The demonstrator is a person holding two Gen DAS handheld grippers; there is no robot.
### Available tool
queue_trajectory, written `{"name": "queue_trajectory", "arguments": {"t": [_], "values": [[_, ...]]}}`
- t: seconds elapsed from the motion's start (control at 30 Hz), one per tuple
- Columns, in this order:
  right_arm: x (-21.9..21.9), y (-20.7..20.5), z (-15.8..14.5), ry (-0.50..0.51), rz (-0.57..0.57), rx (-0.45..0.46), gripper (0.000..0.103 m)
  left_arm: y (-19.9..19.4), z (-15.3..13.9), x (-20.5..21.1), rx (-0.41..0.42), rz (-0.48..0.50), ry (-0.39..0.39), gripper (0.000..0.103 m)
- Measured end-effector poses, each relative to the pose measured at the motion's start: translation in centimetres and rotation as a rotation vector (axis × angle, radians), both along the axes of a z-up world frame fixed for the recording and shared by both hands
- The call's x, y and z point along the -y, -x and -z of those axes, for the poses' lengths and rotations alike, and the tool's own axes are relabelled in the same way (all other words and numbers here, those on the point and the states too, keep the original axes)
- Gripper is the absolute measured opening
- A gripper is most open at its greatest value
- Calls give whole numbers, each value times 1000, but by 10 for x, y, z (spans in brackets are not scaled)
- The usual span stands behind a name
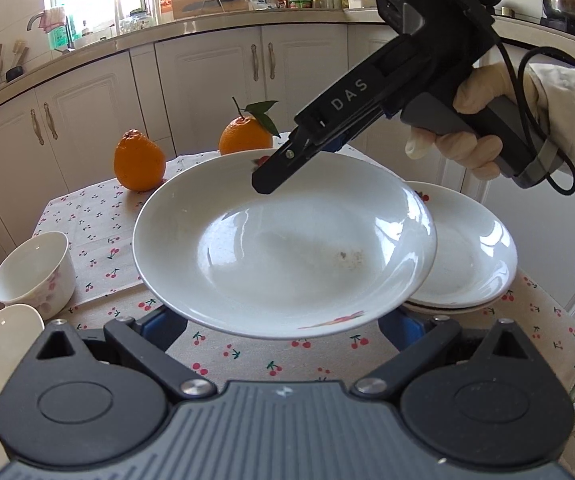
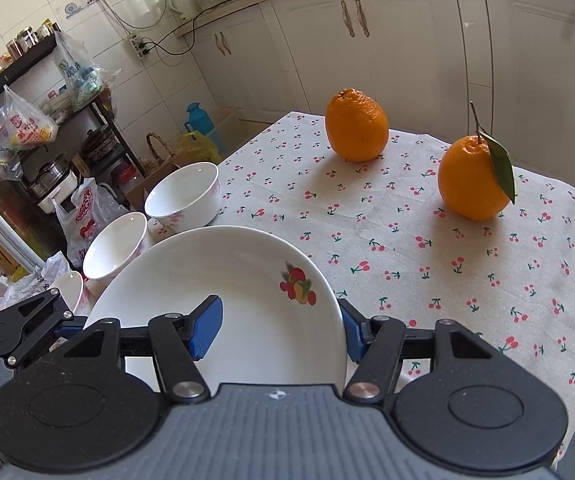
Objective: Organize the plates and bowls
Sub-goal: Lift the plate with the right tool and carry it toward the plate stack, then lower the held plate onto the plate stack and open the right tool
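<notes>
Right wrist view: right gripper clamps the near-level, face-up plate; left gripper state unclear.

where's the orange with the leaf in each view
Left wrist view: the leafed orange stands at the far table edge, upper centre, just behind the held plate.
Right wrist view: it stands right of centre on the tablecloth.
Shared landmark: the leafless orange, to its left in both.
</notes>
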State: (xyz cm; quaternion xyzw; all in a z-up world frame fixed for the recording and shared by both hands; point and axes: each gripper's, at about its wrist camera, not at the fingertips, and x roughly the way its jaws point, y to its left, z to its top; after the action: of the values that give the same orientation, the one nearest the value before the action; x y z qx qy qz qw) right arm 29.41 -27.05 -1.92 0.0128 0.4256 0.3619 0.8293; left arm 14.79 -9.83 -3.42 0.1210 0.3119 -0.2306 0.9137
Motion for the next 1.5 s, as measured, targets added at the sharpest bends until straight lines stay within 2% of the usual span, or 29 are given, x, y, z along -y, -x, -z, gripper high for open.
{"name": "queue_trajectory", "arguments": {"t": [0.57,1.13,1.5], "values": [[47,42,3,-15,111,3,67,19,0,28,-12,117,-6,101],[97,64,19,-19,236,-22,67,15,13,63,-61,232,-15,101],[119,74,28,-22,288,-35,67,8,21,76,-98,260,-13,101]]}}
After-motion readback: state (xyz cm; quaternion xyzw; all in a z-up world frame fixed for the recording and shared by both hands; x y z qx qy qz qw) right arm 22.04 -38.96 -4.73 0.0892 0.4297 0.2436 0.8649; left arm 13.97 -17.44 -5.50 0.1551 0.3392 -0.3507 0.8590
